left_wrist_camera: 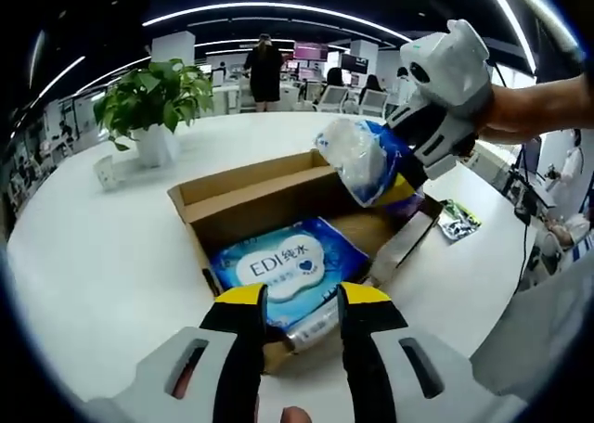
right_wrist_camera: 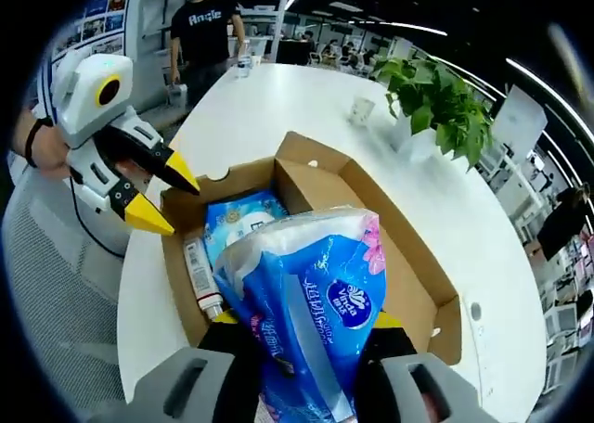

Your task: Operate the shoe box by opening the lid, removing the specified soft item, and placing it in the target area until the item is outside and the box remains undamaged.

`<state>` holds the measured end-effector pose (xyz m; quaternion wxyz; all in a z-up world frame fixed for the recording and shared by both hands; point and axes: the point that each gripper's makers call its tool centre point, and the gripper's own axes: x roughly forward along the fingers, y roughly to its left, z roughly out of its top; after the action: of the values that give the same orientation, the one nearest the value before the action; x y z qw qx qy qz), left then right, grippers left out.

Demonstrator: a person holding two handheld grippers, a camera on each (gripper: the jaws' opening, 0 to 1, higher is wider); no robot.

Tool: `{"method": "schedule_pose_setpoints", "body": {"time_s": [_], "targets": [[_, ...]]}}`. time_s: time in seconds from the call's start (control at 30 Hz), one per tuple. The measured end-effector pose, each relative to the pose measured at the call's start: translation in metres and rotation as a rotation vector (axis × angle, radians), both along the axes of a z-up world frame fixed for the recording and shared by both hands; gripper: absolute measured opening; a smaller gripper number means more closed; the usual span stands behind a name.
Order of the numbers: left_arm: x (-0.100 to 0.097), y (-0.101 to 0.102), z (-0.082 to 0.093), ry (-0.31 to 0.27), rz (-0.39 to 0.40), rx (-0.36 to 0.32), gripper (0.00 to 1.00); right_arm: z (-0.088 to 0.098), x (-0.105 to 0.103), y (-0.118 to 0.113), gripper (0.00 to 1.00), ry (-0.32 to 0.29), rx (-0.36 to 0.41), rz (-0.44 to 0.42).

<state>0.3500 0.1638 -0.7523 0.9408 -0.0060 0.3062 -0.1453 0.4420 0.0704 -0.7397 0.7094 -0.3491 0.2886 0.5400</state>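
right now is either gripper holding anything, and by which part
The right gripper is shut on the blue tissue pack, clamping its lower end. The left gripper is open, holding nothing.

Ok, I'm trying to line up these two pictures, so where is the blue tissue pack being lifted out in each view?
Left gripper view: the blue tissue pack is upper right, clamped in the right gripper above the cardboard box.
Right gripper view: the pack is bottom centre, between that view's own jaws, over the box.
Shared landmark: the potted plant on the white table.

Bright office light from ceiling strip lights [left_wrist_camera: 269,10], soft shadows, fisheye bending at edges, sharp centre
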Motion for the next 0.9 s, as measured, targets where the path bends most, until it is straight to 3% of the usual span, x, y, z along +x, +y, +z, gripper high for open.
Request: {"method": "schedule_pose_setpoints", "body": {"time_s": [0.6,0.9], "targets": [[-0.003,-0.003,-0.002,0.01,-0.016,0.012,0.3,0.031,-0.008,-0.004,0.33,-0.073,0.022,0.017],[-0.001,-0.005,-0.002,0.007,-0.025,0.017,0.3,0.045,-0.011,-0.021,0.33,-0.103,0.001,0.018]]}}
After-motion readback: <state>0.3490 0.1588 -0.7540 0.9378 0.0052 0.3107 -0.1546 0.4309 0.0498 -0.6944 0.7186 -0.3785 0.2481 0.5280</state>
